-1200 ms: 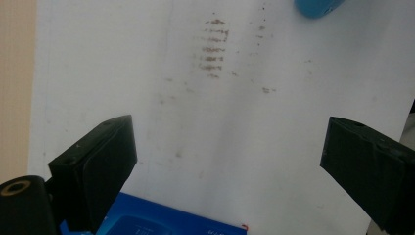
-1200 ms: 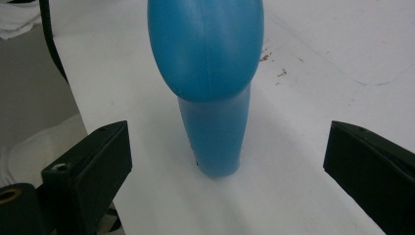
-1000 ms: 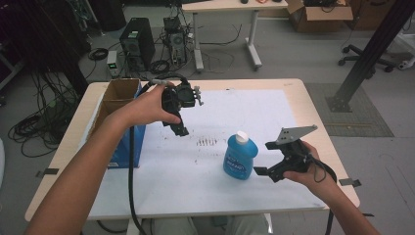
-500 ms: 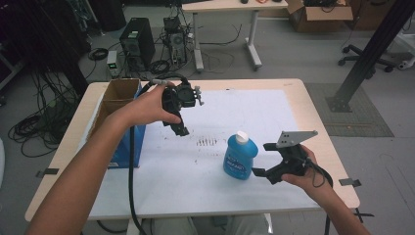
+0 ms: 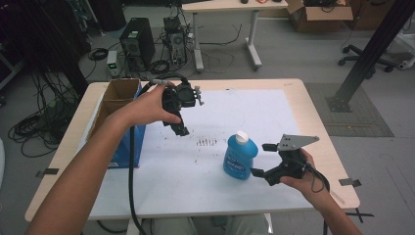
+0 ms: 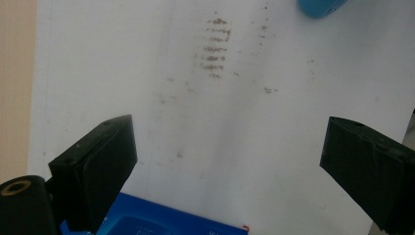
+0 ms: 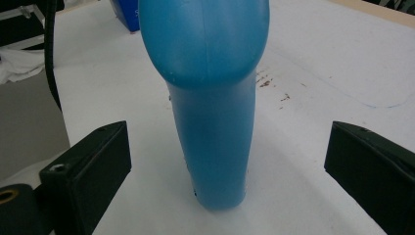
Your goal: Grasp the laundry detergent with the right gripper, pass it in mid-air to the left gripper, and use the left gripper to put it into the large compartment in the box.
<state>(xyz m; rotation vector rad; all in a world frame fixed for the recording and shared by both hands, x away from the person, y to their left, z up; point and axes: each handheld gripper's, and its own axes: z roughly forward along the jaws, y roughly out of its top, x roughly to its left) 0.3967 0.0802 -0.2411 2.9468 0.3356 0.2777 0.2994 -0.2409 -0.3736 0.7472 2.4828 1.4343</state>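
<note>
Right gripper [image 5: 259,159]: jaws are wide apart, one on each side of the bottle, not touching it.
Blue plastic bottle with white cap [image 5: 240,156]: stands upright on the white paper sheet [image 5: 254,107], near the table's front right, just beside the right gripper.
Left gripper [image 5: 182,128]: held above the sheet, jaws spread open, holding nothing.
Brown smudge marks [image 5: 206,142]: on the sheet, between the left gripper and the bottle.
Blue cardboard box [image 5: 131,144]: at the sheet's left edge.
</note>
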